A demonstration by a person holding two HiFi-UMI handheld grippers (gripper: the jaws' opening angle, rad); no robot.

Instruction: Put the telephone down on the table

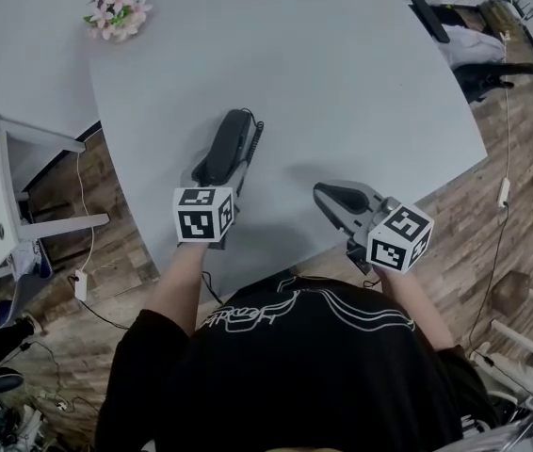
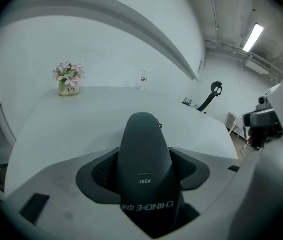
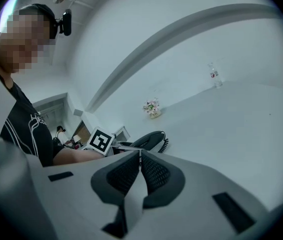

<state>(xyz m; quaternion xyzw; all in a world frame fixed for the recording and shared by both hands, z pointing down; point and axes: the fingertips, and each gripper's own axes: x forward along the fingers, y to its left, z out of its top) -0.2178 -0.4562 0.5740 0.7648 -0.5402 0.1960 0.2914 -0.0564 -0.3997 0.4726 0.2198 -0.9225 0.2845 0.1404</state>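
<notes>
A black telephone handset [image 1: 227, 145] with a coiled cord lies lengthwise between the jaws of my left gripper [image 1: 218, 171], which is shut on it near the front edge of the grey table [image 1: 342, 73]. In the left gripper view the handset [image 2: 144, 169] fills the gap between the dark pads [image 2: 101, 171]. Whether it rests on the tabletop I cannot tell. My right gripper [image 1: 329, 196] hovers over the table's front right part, shut with its pads together and nothing in them [image 3: 140, 156]. From there the handset [image 3: 150, 140] shows to the left.
A small pot of pink flowers [image 1: 116, 9] stands at the table's far left. A clear bottle [image 2: 142, 79] stands at the far edge. Office chairs [image 1: 492, 64] are beyond the table's right side. Cables and furniture lie on the wooden floor [image 1: 88, 281] to the left.
</notes>
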